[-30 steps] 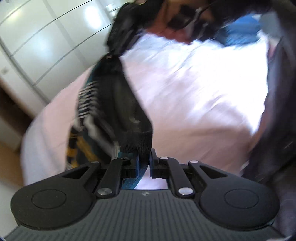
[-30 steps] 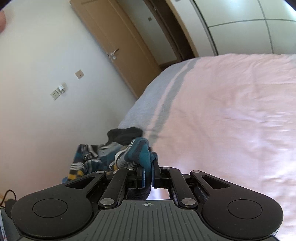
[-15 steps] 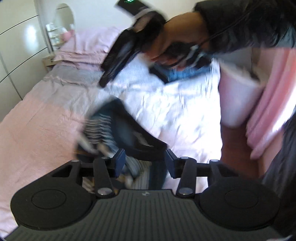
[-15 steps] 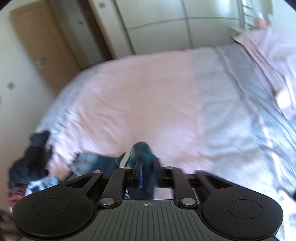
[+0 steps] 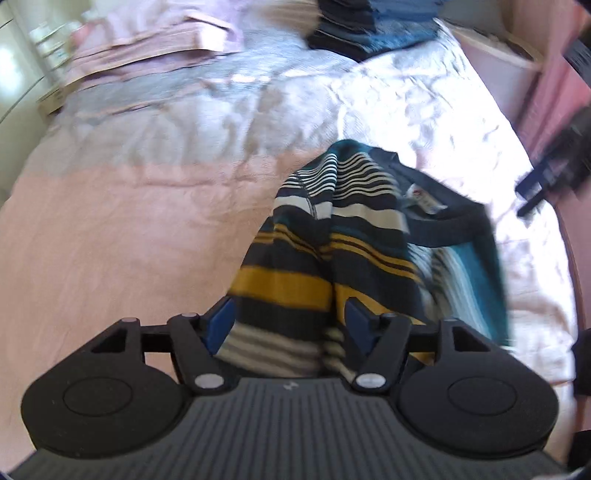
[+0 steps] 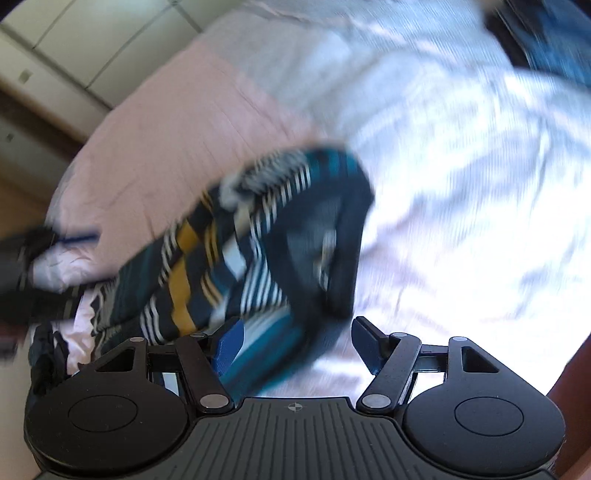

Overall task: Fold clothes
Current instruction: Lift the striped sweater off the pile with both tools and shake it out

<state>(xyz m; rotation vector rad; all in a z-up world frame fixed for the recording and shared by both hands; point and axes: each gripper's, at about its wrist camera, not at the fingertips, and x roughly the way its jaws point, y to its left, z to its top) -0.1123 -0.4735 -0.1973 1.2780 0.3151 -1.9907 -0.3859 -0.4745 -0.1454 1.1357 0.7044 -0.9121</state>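
A striped sweater [image 5: 332, 251] in navy, white, yellow and teal lies crumpled on the bed [image 5: 129, 229]. My left gripper [image 5: 288, 326] is open, its blue pads wide apart with the sweater's hem lying between them. In the right wrist view the same sweater [image 6: 236, 251] is blurred by motion, its dark neckband and teal edge nearest the tool. My right gripper [image 6: 299, 343] is open too, with the teal edge loose between its fingers. The other gripper [image 5: 554, 166] shows as a dark blur at the right of the left wrist view.
The bed cover is pink near me and pale grey-white farther off. Folded dark and blue clothes [image 5: 373, 29] sit at the far end. Pink pillows [image 5: 155, 40] lie at the far left. White wardrobe doors [image 6: 85, 48] stand beyond the bed. Dark clothes [image 6: 44, 354] hang off its left edge.
Both grippers have opened and let go of the sweater, which has dropped onto the bed. Both cameras swung toward the middle of the bed. The right gripper was shut half a second ago.
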